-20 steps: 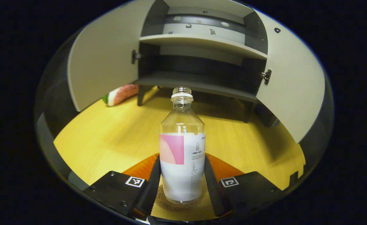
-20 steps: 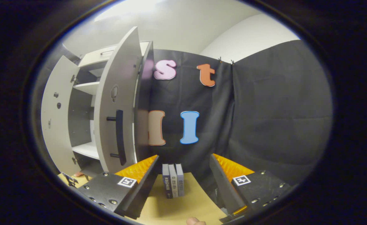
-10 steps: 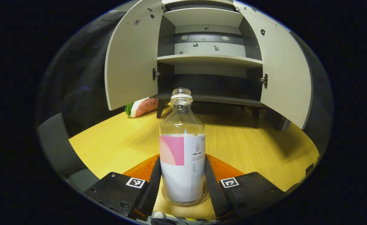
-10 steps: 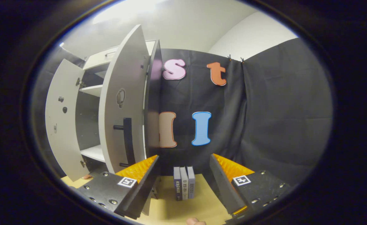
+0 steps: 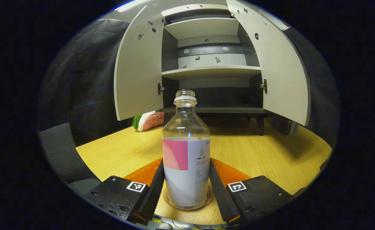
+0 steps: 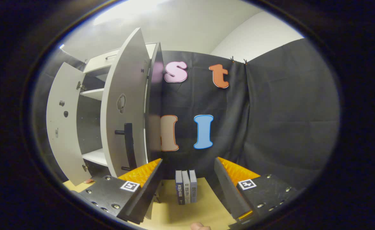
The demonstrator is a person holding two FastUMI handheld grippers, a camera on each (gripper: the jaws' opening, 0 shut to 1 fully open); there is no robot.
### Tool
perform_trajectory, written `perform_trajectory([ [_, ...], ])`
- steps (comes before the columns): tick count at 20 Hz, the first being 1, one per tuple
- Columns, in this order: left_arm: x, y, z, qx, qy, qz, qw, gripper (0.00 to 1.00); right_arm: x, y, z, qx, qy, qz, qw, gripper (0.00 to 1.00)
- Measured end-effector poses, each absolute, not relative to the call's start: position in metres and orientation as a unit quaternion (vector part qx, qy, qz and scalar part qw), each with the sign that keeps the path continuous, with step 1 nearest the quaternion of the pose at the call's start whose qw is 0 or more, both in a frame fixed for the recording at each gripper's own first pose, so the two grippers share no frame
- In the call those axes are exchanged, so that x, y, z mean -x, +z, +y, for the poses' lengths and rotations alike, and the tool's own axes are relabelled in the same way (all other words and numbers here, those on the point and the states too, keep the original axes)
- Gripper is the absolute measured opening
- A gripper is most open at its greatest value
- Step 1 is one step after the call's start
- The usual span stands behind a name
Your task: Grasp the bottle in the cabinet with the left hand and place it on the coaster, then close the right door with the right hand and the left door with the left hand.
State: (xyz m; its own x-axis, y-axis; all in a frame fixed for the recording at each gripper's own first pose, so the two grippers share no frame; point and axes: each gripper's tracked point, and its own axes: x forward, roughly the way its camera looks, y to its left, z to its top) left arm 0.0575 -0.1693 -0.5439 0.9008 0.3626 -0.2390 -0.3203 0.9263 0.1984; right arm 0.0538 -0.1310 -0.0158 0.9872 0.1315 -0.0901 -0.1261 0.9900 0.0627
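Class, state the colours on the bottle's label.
Pink and white, on the bottle; clearest in the left gripper view.

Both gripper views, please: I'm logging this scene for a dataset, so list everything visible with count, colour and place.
Clear plastic bottle: 1, pink-and-white label, no cap, upright on the coaster.
Round brown coaster: 1, on the table, under the bottle.
Grey two-door cabinet: 1, grey, at the table's far side, both doors open.
Right cabinet door with black handle: 1, grey, open.
Left cabinet door: 1, grey, open.
Yellow wooden table: 1, under everything.
Watermelon-slice toy: 1, red, white, green, beside the cabinet's leg.
Upright books: 3, dark to pale grey, by the booth wall.
Black mesh chair back: 1, at the table's edge.
Left gripper: 1, black and orange, shut on the bottle.
Right gripper: 1, open, empty.
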Motion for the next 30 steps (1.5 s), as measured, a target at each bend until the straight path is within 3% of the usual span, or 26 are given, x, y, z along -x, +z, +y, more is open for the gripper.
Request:
perform_trajectory([
  [13,-0.038,-0.575,-0.164,-0.06,0.165,0.196,0.965,0.83,-0.045,-0.022,-0.128,-0.029,0.074,0.051,0.996,0.96],
  [15,-0.038,-0.567,-0.164,-0.064,0.165,0.191,0.965,0.97,-0.044,-0.023,-0.13,-0.029,0.071,0.052,0.996,0.96],
  [19,-0.041,-0.53,-0.17,-0.066,0.152,0.17,0.971,1.0,-0.045,-0.033,-0.128,-0.036,0.071,0.06,0.995,0.96],
  [30,-0.062,-0.352,-0.177,-0.073,0.1,0.093,0.988,1.0,-0.04,-0.08,-0.067,-0.064,0.103,0.101,0.988,0.96],
])
